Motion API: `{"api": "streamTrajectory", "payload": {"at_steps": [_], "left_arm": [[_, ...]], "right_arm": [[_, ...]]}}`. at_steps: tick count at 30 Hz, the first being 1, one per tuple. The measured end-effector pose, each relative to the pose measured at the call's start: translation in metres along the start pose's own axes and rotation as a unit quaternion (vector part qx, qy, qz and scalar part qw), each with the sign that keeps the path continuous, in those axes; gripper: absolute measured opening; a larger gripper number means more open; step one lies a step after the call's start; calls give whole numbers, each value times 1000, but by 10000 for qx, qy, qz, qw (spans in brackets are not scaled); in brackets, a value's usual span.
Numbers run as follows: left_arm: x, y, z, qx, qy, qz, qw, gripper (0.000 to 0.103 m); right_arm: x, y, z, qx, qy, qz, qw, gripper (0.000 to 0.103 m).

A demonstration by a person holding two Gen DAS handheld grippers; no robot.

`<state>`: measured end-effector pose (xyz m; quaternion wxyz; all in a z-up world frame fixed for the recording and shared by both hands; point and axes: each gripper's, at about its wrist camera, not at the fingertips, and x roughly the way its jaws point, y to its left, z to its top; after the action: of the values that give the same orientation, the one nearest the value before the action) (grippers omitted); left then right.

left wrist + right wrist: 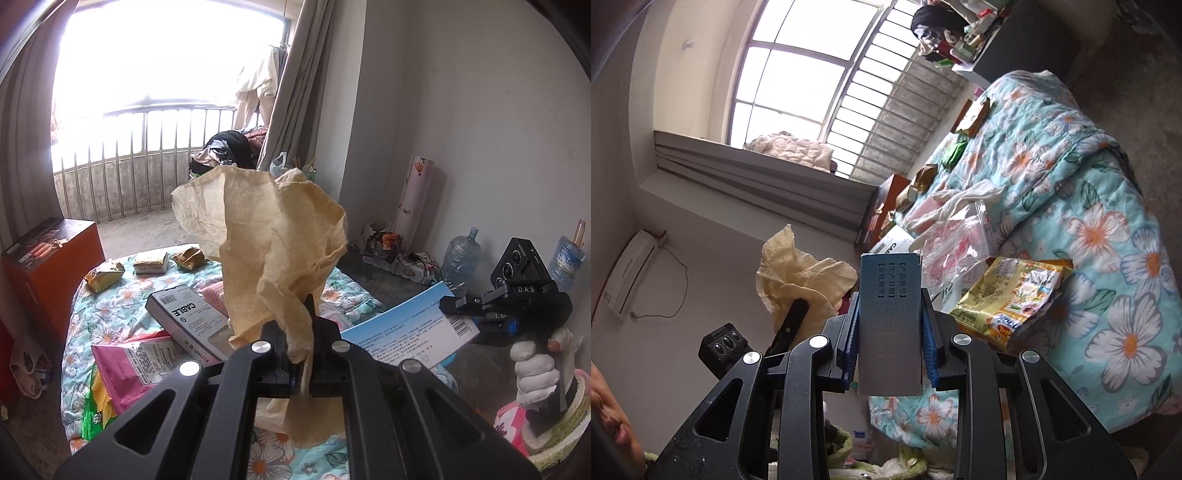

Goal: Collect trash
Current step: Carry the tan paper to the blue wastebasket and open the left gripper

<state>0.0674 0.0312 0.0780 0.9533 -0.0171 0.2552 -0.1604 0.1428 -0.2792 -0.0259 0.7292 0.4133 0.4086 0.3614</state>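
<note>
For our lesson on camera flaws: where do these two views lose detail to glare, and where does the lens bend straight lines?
Left wrist view: the window is blown out white and the balcony railing bows. Right wrist view: the window glares less, its bars curving; the blue box stays sharp.

The tissue [280, 258] hides the cable box's [192, 321] far corner and part of the bed [110, 314]. The blue box [890, 325] covers the right fingers' [929, 347] inner faces. A face [609, 417] is cropped at the left edge.
</note>
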Motion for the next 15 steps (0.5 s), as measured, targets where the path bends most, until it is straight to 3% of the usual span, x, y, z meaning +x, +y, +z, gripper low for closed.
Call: {"api": "streamTrajectory", "payload": {"at_steps": [7,15], "left_arm": [[29,-45,28,432,48,-688,9967,3],[89,-119,54,892,505,-1508,9832,3]], "right_arm": [[-72,-11,-2,116,-954,-152,9953,27],[-143,-47,-7,459,-1963,-507,9782,27]]}}
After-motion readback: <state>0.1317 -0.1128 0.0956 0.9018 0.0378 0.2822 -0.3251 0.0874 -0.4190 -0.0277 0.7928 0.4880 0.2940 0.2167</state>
